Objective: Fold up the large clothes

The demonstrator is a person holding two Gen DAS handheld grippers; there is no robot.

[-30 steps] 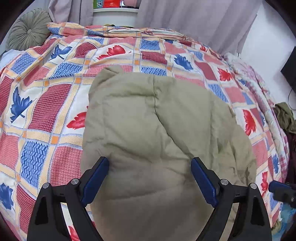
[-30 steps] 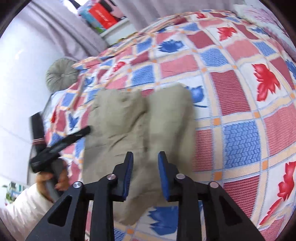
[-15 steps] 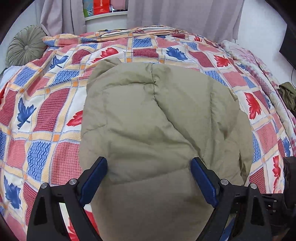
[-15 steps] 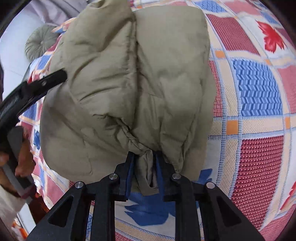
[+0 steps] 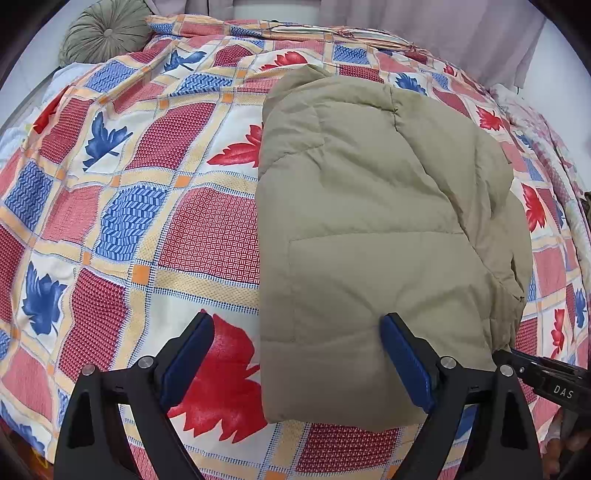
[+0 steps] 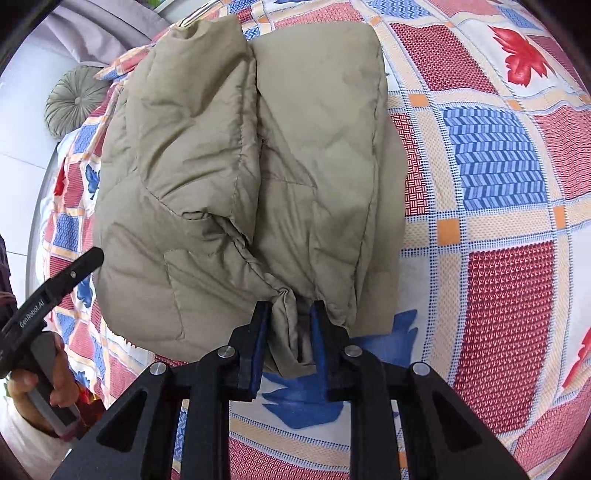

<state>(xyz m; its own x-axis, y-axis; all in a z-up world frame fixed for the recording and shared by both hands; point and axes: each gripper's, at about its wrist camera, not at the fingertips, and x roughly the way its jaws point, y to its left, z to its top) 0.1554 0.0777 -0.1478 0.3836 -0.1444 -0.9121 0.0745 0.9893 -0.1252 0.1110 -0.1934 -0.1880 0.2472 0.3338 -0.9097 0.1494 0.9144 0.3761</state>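
Note:
A khaki padded jacket [image 5: 380,221] lies folded into a thick bundle on the patterned bedspread [image 5: 122,206]; it also shows in the right wrist view [image 6: 236,166]. My left gripper [image 5: 297,356] is open over the jacket's near left edge, its right finger on the fabric, its left finger over the bedspread. My right gripper [image 6: 290,339] is shut on a bunched fold at the jacket's near edge. The left gripper also shows at the left of the right wrist view [image 6: 77,267].
A round green cushion [image 5: 103,33] lies at the bed's far left corner. Grey curtains [image 5: 443,29] hang behind the bed. The quilt [image 6: 498,221] stretches right of the jacket. A pink floral cover [image 5: 546,140] lies along the bed's right side.
My left gripper has shifted left, so the jacket now sits right of centre. My right gripper stays clamped on the fold and has drawn back a little.

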